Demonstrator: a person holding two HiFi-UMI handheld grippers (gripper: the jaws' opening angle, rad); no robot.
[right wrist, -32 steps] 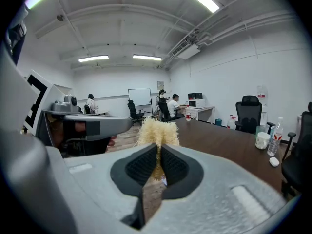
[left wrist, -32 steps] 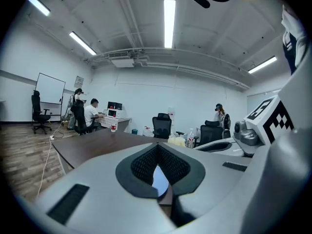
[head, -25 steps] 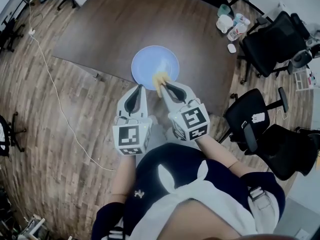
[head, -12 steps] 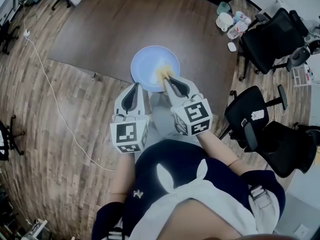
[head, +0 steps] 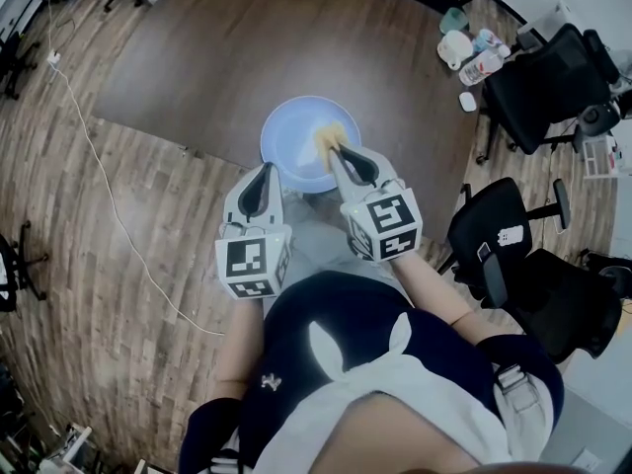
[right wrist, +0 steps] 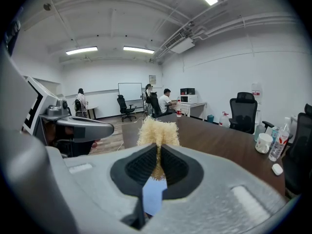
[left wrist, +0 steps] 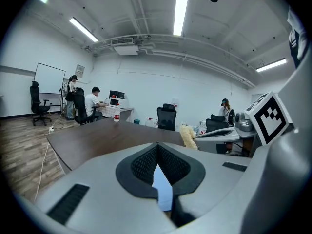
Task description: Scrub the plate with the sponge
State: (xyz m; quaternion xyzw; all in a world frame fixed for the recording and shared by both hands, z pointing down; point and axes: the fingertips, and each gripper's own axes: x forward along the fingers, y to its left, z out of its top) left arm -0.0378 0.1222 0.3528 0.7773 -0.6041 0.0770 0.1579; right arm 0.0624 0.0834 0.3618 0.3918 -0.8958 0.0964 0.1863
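Pale blue plate (head: 294,124), yellow sponge (head: 327,135) at its four o'clock. Dark brown table (head: 247,57). Grey left gripper (head: 265,170) and right gripper (head: 334,150) carry black-and-white square-patterned cubes (head: 253,262).

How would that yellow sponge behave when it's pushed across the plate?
Probably soft and floppy: the sponge looks fuzzy and squashes thin between the right hand-held gripper's jaws. Likely light too; a pinch holds it up.

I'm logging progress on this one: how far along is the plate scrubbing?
Done: the sponge is already picked up, clamped in the right hand-held gripper. In hand: it rests on the blue plate, toward its right side, while the left hand-held gripper, jaws together, sits at the near rim. Left: I can't tell how clean the plate is, so some scrubbing probably remains.
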